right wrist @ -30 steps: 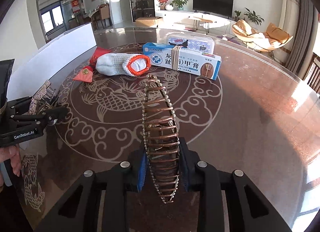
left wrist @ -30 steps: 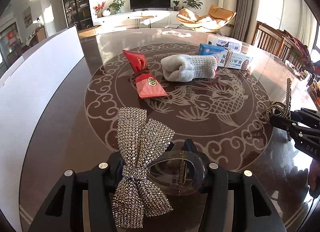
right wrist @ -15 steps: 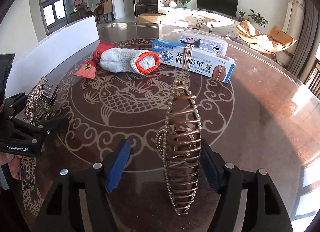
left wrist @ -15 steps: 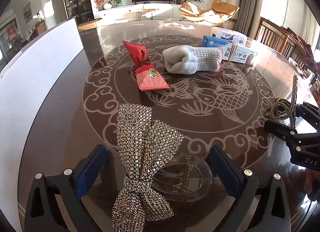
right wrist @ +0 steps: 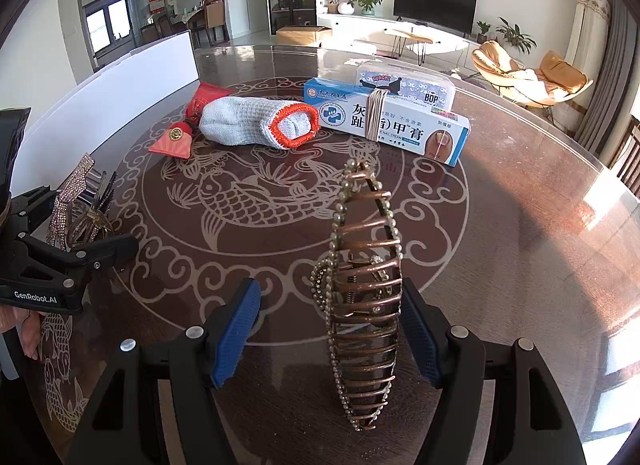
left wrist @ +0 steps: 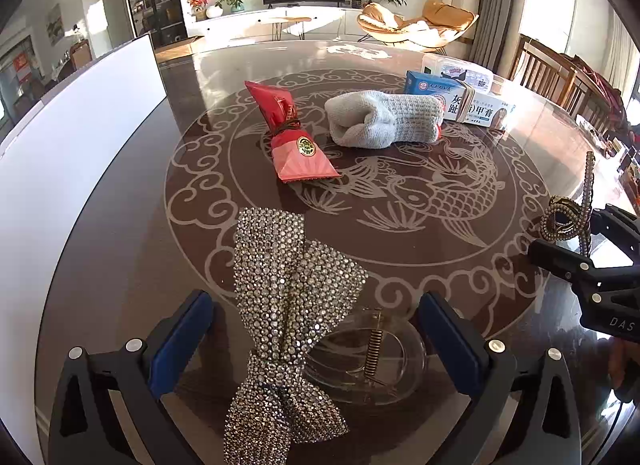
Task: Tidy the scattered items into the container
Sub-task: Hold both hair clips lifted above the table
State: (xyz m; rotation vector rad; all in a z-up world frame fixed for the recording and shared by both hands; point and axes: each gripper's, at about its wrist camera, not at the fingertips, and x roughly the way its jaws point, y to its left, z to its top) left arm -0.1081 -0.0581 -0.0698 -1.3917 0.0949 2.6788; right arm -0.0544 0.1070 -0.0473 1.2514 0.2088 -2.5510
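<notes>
1. Both grippers have let go within the last second: the left gripper (left wrist: 312, 345), which a second ago pinched the clear plastic claw clip topped with a rhinestone-studded silver bow (left wrist: 280, 305), now stands with its blue-padded jaws spread wide on either side of the clip.
2. The right gripper (right wrist: 332, 329) has done the same; the copper-coloured wire claw clip edged with small pearls (right wrist: 364, 297) stands upright between its parted blue pads, very close to the right one, though contact cannot be told.
3. Both clips appear to rest on the table rather than in any container, so the release looks like a set-down or re-grip, not a finished step; the tidying seems barely begun.
4. Further back lie a red foil sachet with a gold seal (left wrist: 294, 141), a rolled grey knitted glove with an orange cuff (right wrist: 260, 123), a blue-and-white ointment carton bound with rubber bands (right wrist: 384, 125) and a clear lidded plastic box with a cartoon label (right wrist: 404, 85) just behind it.
5. A long white panel (left wrist: 72, 145) runs along the left edge of the table; whether it is the wall of the container cannot be told.
6. The surface is a dark round glass-topped table (right wrist: 520, 205) etched with a pale fish and cloud scrolls, glossy and sunlit.
7. Beyond it, a bright living room shows a television, potted plants and tan lounge chairs.
</notes>
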